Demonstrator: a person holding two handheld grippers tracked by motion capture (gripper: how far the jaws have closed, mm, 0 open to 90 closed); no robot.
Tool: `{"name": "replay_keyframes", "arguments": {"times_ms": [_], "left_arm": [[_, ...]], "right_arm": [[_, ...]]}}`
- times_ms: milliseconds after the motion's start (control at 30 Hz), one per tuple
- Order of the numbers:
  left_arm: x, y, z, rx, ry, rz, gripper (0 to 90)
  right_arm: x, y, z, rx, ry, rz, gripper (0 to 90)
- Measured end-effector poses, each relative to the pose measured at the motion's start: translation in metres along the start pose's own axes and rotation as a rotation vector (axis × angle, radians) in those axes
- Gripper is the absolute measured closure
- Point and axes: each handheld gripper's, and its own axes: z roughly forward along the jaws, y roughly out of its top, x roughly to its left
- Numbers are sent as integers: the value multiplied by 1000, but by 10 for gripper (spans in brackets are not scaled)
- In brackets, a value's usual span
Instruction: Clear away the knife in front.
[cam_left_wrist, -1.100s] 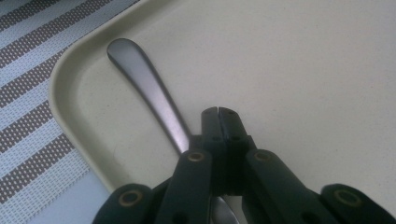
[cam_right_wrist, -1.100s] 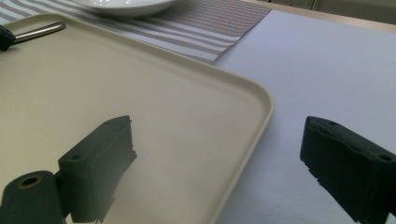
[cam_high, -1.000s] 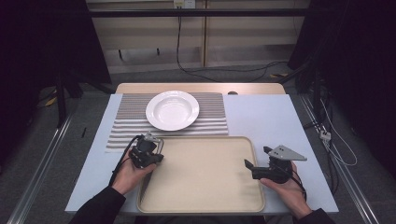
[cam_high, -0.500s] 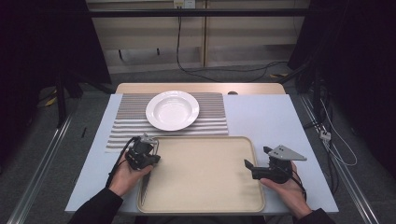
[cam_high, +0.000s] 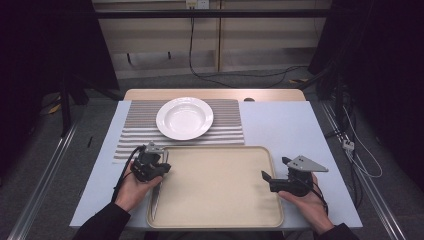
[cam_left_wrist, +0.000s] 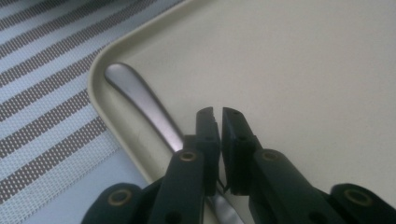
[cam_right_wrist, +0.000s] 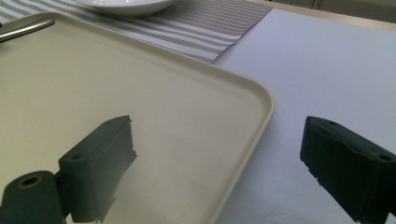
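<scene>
Left claw (cam_left_wrist: 219, 122), nearly closed and empty, hovered beside the utensil handle (cam_left_wrist: 140, 100); right claw (cam_right_wrist: 219, 170) gaped wide astride the tray (cam_right_wrist: 261, 116) rim; regrasp apparently next.

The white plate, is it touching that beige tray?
Apart. The high view shows the white plate on the striped mat, with a band of mat between it and the beige tray.

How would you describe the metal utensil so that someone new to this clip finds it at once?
Start at the large beige rectangular tray nearest the person. Along its left inside edge lies a slim, shiny steel utensil handle, right beside the left gripper, whose jaws are nearly shut. It is the tray's one metal item.
</scene>
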Motion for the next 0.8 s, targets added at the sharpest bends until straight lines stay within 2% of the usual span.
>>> {"name": "replay_keyframes", "arguments": {"times_ms": [100, 233, 300, 367, 500, 667, 733, 800], "left_arm": [[-2, 1, -1, -37, -6, 13, 763], [-4, 2, -4, -99, -4, -7, 496], [-4, 3, -6, -118, 6, -4, 384], [-3, 3, -8, -137, 11, -12, 281], [-3, 4, -11, -151, -3, -51, 138], [-4, 3, -23, -199, -14, -15, 61], [-5, 2, -28, -224, 6, 3, 61], [-6, 1, -30, -227, -8, 19, 65]], "right_arm": [[0, 0, 0, -1, 1, 0, 98], [0, 0, 0, -2, 1, -1, 98], [0, 0, 0, -1, 1, 0, 99], [0, 0, 0, 0, 1, 1, 99], [0, 0, 0, 0, 1, 2, 98], [0, 0, 0, 1, 1, 3, 99], [-1, 0, 0, 0, 1, 4, 98], [-1, 0, 0, 0, 0, 6, 98]]}}
